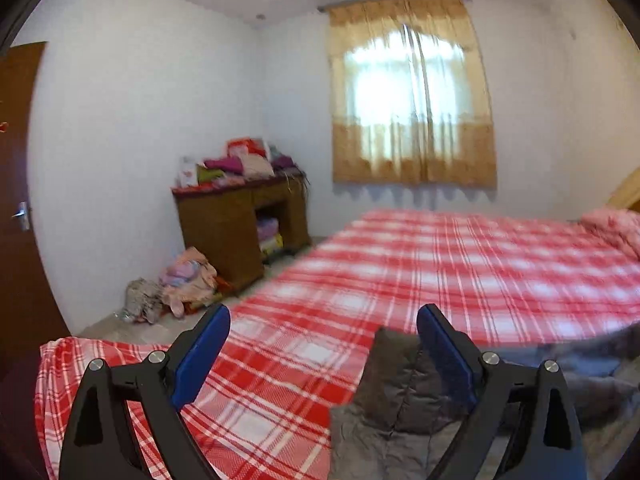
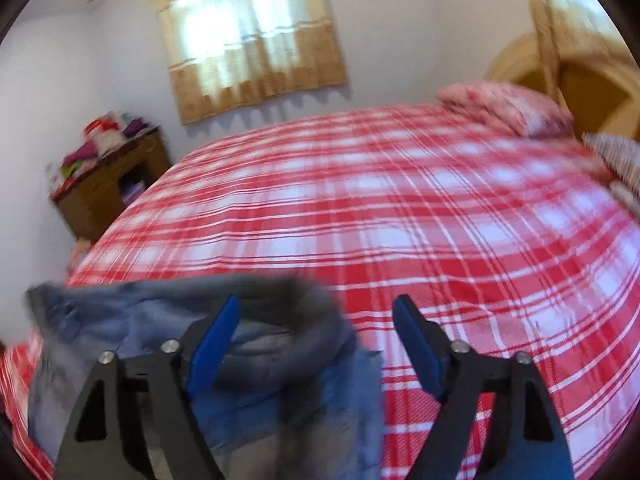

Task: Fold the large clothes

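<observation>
Tongs L (image 1: 323, 322) & R (image 2: 316, 312) both spread wide, empty; jacket (image 2: 256, 344) lies below on bed (image 2: 400, 208).

One jacket (image 2: 256, 344) lies on one bed (image 2: 360, 216). Beyond the bed stand one curtained window (image 1: 412, 92) and one wooden desk (image 1: 236, 220). One pink pillow (image 2: 508, 108) lies at the bed's head.

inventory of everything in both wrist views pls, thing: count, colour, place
jacket: 1, grey-blue padded with fur trim, near edge of bed
bedspread: 1, red-white plaid, covers bed
pillow: 1, pink, head of bed
headboard: 1, tan wood, far right
curtain: 1, tan, over window
cabinet: 1, brown wood, far corner, folded clothes piled on top
clothes heap: 1, pink and grey, floor by cabinet
door: 1, brown, far left
left gripper: jaws open, nothing held
right gripper: jaws open, above jacket
</observation>
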